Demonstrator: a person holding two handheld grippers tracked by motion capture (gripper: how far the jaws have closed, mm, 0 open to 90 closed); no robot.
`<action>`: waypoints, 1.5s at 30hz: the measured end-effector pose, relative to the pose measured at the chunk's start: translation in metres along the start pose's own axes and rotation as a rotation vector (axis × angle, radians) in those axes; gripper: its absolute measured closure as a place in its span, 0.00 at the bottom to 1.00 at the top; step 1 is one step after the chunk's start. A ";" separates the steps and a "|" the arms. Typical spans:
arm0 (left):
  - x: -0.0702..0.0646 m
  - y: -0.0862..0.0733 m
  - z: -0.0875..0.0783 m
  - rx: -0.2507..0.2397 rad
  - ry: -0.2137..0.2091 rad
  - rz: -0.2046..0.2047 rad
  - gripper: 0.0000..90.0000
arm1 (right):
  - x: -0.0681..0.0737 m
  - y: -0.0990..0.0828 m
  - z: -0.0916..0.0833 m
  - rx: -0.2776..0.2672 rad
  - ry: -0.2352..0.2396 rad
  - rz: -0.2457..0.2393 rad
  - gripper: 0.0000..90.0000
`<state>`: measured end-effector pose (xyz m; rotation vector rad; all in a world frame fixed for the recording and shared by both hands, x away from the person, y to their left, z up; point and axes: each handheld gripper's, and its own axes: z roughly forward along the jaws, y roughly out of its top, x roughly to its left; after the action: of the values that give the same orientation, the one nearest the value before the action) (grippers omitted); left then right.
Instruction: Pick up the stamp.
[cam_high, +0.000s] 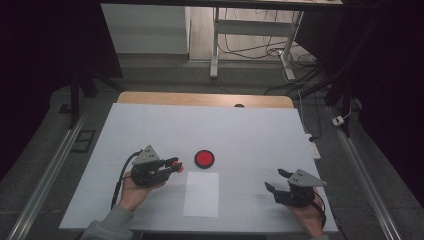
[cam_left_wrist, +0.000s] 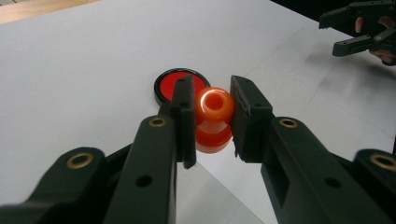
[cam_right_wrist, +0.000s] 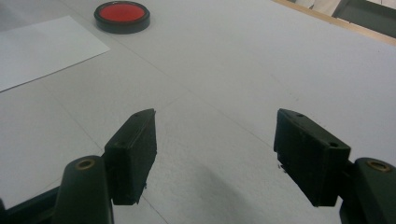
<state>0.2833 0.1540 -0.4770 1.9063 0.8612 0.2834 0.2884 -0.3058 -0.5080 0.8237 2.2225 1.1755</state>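
My left gripper (cam_left_wrist: 212, 107) is shut on a glossy orange-red spool-shaped piece (cam_left_wrist: 214, 116), held between its pads just above the white table. In the high view that gripper (cam_high: 175, 164) sits left of centre with the orange piece (cam_high: 178, 167) at its tips, a short way left of a red disc with a black rim (cam_high: 204, 158). The same disc (cam_left_wrist: 180, 84) lies just beyond the held piece in the left gripper view. My right gripper (cam_high: 276, 181) rests at the lower right, open, with bare table between its pads (cam_right_wrist: 133, 149).
A white sheet of paper (cam_high: 201, 194) lies flat between the two hands, just below the disc. The white table cover (cam_high: 250, 130) ends at a wooden edge (cam_high: 200, 98) at the back. Cables and desk legs stand on the floor beyond.
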 end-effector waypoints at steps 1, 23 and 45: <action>0.000 0.000 0.000 0.000 0.000 0.000 0.80 | 0.000 0.000 0.000 -0.001 0.001 0.000 0.33; -0.027 0.023 0.030 0.001 -0.077 0.051 0.80 | 0.002 0.001 -0.001 -0.001 0.003 0.000 0.33; -0.032 0.015 0.043 0.045 -0.131 0.061 0.80 | 0.004 0.002 0.001 -0.005 0.012 -0.003 0.33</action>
<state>0.2899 0.0989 -0.4802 1.9719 0.7288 0.1742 0.2874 -0.3016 -0.5075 0.8132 2.2289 1.1868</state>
